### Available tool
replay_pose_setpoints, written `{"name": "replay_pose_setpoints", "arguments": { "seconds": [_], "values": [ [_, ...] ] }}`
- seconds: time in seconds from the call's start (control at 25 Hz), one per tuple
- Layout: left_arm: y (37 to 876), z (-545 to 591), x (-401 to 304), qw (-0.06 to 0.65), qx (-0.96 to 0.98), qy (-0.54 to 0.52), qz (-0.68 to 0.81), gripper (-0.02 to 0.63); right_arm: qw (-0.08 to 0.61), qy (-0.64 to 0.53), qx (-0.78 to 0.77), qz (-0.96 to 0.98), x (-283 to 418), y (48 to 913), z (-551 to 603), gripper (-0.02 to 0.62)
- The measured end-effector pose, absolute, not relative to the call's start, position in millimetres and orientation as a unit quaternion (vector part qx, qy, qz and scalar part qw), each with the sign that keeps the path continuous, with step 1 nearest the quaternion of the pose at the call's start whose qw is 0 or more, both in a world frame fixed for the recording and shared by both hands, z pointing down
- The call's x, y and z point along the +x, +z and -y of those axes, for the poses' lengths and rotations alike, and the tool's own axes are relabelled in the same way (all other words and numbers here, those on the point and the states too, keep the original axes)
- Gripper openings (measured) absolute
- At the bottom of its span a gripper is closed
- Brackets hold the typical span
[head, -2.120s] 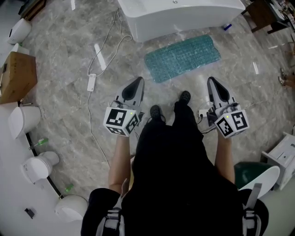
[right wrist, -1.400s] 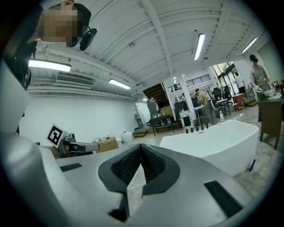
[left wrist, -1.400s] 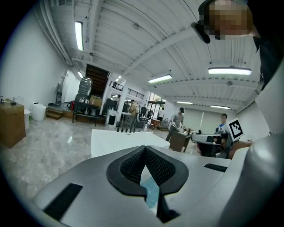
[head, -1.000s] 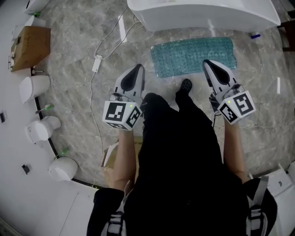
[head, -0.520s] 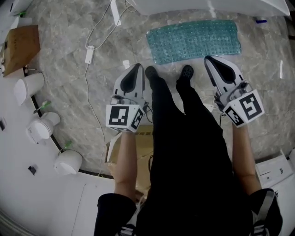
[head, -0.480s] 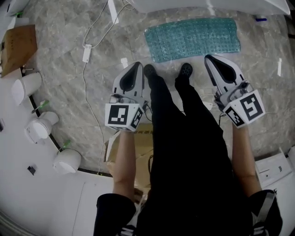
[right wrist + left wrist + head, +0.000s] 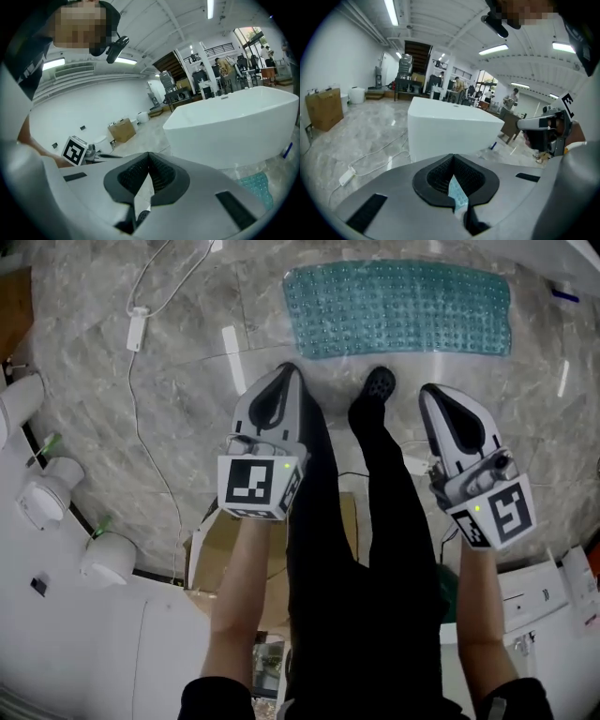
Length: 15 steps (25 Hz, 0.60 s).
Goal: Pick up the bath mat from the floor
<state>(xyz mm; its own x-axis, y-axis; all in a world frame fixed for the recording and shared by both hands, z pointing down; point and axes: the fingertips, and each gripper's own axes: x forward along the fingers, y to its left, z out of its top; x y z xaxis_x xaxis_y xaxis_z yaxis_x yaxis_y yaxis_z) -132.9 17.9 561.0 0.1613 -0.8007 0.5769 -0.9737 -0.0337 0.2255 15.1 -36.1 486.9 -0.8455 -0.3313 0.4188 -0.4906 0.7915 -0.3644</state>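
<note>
Head view: the mat (image 7: 398,307), teal and studded, lies flat on the marble floor (image 7: 187,381) at the top of the frame, just ahead of the person's shoe (image 7: 378,383). The left tongs (image 7: 286,371) and the right tongs (image 7: 433,390) point toward it from either side of the legs. Both are apart from the mat and neither touches it. Each carries its marker cube at the rear, nearer the forearm. A white cord (image 7: 141,427) trails over the floor to the left, and a cardboard box (image 7: 220,559) sits behind the left arm.

Left gripper view: the jaws meet at their tips with nothing gripped. A sliver of the mat shows through the narrow gap below the tips, lying on the floor beyond them. A white tub (image 7: 450,131) stands ahead. A second box (image 7: 323,108) is at far left, and the right tongs show at the right edge.

Right gripper view: these jaws also stand closed, tip to tip, and hold nothing. Through the gap beneath them, bare floor and the toe of a shoe show. The tub fills the right half of the frame, and one end of the mat lies on the floor at its foot, at lower right. The left tongs' cube (image 7: 75,151) shows at the left.
</note>
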Motion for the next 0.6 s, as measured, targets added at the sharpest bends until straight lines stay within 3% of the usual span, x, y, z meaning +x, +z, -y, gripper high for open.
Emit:
{"name": "replay_pose_setpoints", "arguments": {
  "seconds": [0.6],
  "values": [
    [888.6,-13.5,-188.6,0.402,0.626,0.180,0.643,0.009,0.181,0.282,0.304,0.892,-48.0,758.7,53.4,0.012]
  ]
}}
